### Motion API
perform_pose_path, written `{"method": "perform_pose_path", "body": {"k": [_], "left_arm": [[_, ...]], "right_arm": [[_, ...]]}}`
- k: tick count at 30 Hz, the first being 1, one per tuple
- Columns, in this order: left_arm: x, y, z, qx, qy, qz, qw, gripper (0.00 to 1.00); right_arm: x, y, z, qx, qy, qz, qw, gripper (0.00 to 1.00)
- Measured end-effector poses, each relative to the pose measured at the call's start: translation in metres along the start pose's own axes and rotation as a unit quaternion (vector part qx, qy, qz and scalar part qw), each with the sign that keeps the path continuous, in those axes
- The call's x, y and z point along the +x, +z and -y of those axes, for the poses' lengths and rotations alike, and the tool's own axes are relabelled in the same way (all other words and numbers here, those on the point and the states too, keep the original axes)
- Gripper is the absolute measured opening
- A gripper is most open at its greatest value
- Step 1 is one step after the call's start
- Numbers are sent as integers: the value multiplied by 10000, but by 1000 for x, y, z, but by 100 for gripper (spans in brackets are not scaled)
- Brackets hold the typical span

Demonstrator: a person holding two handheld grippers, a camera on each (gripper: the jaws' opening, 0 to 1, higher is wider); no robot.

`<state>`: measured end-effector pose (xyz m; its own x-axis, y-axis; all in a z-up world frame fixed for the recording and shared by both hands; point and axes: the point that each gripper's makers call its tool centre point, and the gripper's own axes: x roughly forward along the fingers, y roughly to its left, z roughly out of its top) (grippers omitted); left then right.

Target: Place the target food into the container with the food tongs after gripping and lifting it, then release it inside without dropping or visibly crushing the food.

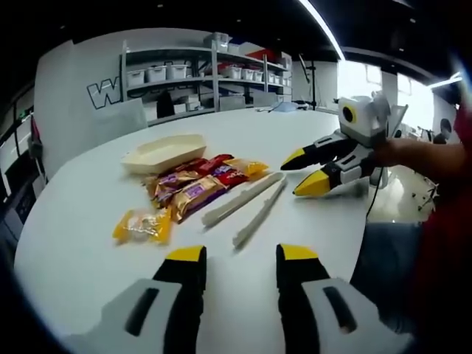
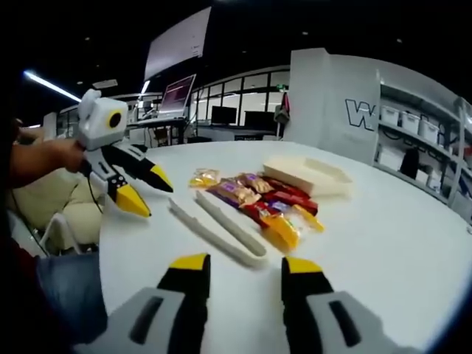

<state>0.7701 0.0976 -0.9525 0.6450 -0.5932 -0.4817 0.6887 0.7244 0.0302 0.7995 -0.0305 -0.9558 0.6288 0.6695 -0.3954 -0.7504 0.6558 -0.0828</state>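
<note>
Food packets [image 1: 195,188] [image 2: 254,199] lie in a loose heap on the white table [image 1: 88,251] [image 2: 383,243]: purple-and-gold and red wrappers overlapping, plus one yellow packet [image 1: 141,226] [image 2: 203,178] set slightly apart at one end. Which packet is the target cannot be told. Cream boat-shaped container [image 1: 164,152] [image 2: 307,175] sits just beside the heap, on its far side from the tongs. White food tongs [image 1: 249,200] [image 2: 217,226] lie flat on the table just beside the heap, arms spread, not held. Left gripper [image 1: 241,259] [image 2: 141,189]: jaws apart, nothing between them, above bare table on the near side of the tongs. Right gripper [image 2: 245,267] [image 1: 304,171]: jaws apart, holding nothing; in the left gripper view its yellow tips hang near the tongs' far end. A hand [image 1: 394,151] holds it. Shelving with bins [image 1: 206,77] stands behind the table.
</note>
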Motion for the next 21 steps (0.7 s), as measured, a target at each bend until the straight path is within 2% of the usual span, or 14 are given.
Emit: {"method": "perform_pose_path", "body": {"k": [21], "left_arm": [[11, 4, 2, 102, -149, -26, 9998, 27]], "right_arm": [[6, -2, 0, -7, 65, -103, 9999, 29]]}}
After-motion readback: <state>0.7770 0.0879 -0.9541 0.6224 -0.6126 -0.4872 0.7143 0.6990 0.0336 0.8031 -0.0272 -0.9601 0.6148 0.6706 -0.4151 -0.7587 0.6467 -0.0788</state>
